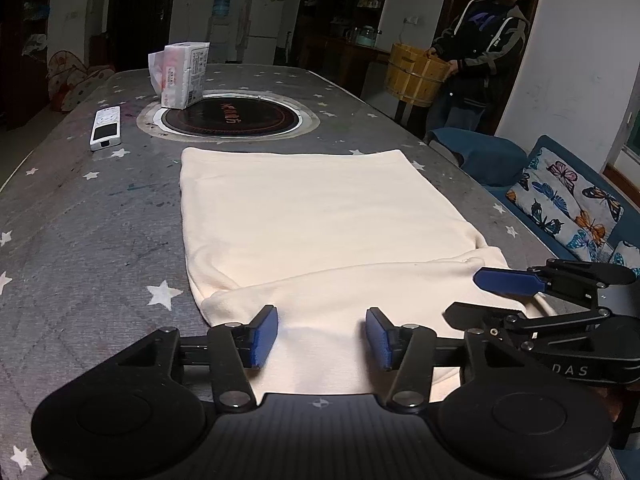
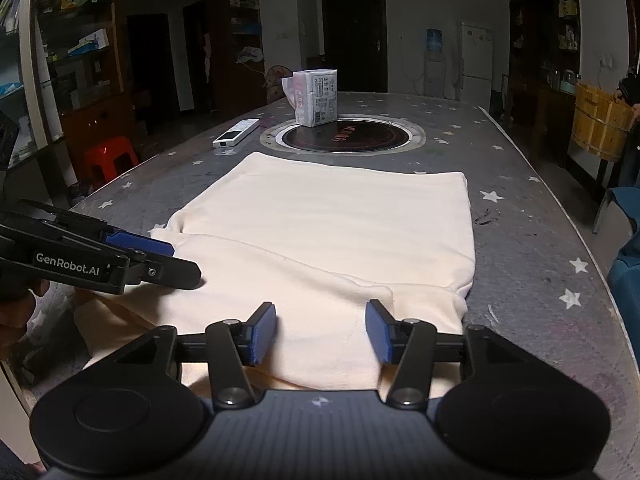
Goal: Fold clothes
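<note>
Two grippers, jaws apart, over cream garment (image 1: pixel 320 220) on starred table (image 1: pixel 100 240).
Left gripper (image 1: pixel 322 338) and right gripper (image 2: pixel 322 334) grip nothing; remote (image 2: pixel 236 133), tissue pack (image 2: pixel 316 97) beyond. Only left view shows bystander (image 1: pixel 476 56) holding wooden tub (image 1: pixel 416 78).

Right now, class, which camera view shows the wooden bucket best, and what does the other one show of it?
The left wrist view shows it best: the whole wooden bucket is visible, held by a person in the doorway. The right wrist view catches the bucket only at its right edge, with the person mostly cut off.
</note>
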Tool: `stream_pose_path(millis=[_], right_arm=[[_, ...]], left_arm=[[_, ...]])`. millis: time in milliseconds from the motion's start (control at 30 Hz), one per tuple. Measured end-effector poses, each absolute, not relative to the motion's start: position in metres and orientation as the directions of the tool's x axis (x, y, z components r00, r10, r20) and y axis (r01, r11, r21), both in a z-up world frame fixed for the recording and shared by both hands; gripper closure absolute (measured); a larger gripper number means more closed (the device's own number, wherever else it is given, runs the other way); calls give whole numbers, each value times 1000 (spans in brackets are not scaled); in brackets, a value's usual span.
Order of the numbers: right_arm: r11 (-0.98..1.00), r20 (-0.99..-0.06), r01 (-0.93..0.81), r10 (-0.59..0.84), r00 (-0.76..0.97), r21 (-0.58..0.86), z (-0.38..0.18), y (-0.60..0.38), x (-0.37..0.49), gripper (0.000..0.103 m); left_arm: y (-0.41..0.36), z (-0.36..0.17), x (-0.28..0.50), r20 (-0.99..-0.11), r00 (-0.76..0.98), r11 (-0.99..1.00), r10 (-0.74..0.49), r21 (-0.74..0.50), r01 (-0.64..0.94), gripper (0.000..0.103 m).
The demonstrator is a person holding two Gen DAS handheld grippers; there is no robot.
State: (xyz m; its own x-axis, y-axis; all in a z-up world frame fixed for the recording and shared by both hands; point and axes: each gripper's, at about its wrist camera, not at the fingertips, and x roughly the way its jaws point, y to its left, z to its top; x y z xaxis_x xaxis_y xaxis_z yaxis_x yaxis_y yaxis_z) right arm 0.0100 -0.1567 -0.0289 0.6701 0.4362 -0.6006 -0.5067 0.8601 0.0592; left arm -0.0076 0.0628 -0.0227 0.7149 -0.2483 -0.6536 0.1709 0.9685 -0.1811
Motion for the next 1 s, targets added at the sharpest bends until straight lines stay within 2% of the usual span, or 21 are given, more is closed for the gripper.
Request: stream_pose_path(millis=[300, 533, 667, 733, 1000], right_arm=[[856, -596, -516, 435, 675, 41, -31, -152, 5, 40], [854, -595, -519, 435, 676, 35, -32, -152, 4, 38], [853, -596, -520, 433, 676, 30, -32, -151, 4, 36], [852, -598, -523, 435, 673, 32, -32, -150, 4, 31], [851, -601, -524, 434, 671, 30, -32, -149, 3, 29]], left_arm=[[59, -23, -9, -650, 718, 968, -250, -172, 181, 42], [57, -24, -9, -650, 718, 969, -249, -167, 185, 38], [55, -24, -9, -649, 718, 968, -252, -168, 187, 34], [54, -24, -10, -648, 719, 968, -252, -164, 192, 32], [51, -22, -12, -646, 720, 967, -251, -144, 208, 23]])
